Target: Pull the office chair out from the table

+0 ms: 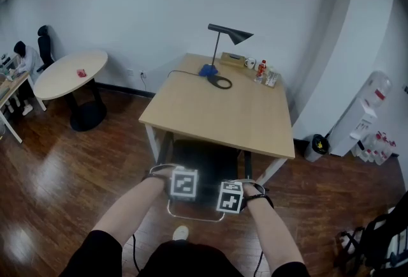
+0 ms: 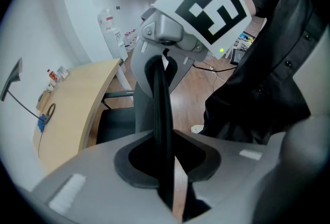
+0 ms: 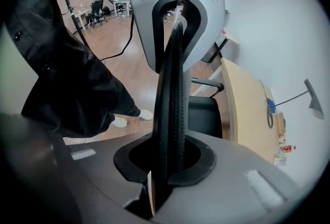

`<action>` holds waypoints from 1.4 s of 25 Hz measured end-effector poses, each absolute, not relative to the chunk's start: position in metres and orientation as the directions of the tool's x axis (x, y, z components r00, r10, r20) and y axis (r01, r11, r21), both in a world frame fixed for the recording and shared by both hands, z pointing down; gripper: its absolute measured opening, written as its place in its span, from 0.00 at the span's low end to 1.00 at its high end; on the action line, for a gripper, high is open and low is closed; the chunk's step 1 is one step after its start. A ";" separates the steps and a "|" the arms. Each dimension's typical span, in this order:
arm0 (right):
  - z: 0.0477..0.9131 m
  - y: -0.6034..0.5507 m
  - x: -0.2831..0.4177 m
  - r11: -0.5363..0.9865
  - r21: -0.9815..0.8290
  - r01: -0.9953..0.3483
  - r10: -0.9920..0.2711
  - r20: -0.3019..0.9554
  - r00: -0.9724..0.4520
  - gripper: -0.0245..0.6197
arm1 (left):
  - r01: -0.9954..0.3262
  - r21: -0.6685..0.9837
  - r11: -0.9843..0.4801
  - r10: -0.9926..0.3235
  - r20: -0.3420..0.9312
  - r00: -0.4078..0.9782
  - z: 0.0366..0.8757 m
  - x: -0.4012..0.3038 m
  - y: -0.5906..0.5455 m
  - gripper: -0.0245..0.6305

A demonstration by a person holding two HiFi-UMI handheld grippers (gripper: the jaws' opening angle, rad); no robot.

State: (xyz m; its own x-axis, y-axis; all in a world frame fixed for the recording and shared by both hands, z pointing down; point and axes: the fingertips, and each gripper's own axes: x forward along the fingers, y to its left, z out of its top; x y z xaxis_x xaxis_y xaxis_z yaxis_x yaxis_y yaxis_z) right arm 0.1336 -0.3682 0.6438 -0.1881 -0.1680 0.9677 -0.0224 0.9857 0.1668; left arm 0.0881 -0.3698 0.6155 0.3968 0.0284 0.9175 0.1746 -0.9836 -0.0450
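The black office chair [image 1: 204, 156] stands at the near side of the wooden table [image 1: 217, 110], its seat partly under the tabletop. Both grippers point steeply down onto the top edge of its backrest. My left gripper [image 1: 183, 185] is shut on the thin black backrest edge [image 2: 164, 114], which runs upright between its jaws [image 2: 167, 166]. My right gripper [image 1: 231, 198] sits just beside it, shut on the same ribbed edge [image 3: 172, 89], which passes between its jaws [image 3: 167, 166]. Each gripper's view shows the other gripper clamped further along the edge.
On the table's far end are a black desk lamp [image 1: 226, 36], a cup and small bottles. A round white table [image 1: 70, 74] stands at the left, with a seated person [image 1: 22, 59] beyond. A water dispenser [image 1: 366, 110], a bin [image 1: 315, 145] and a bag [image 1: 376, 240] are at the right.
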 end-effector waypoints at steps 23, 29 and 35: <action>0.639 -0.179 0.095 0.988 0.132 -0.075 -0.143 0.975 -0.171 0.15 | 0.224 -0.026 -0.974 0.065 0.919 0.389 0.612 0.049 -0.183 0.17; 0.638 -0.133 0.083 0.986 0.120 -0.114 -0.139 0.976 -0.168 0.15 | 0.257 -0.042 -0.965 0.069 0.910 0.408 0.610 0.041 -0.139 0.17; 0.637 -0.094 0.078 0.982 0.117 -0.147 -0.140 0.978 -0.158 0.15 | 0.274 0.015 -0.962 0.121 0.919 0.375 0.614 0.028 -0.093 0.17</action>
State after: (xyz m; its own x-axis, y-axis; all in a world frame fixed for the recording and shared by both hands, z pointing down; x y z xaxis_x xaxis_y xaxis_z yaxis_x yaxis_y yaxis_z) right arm 0.0782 -0.0936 0.6368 -0.1577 -0.1397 0.9776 -0.1470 0.9822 0.1166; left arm 0.0285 -0.0926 0.6136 0.3754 0.1212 0.9189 0.2744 -0.9615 0.0147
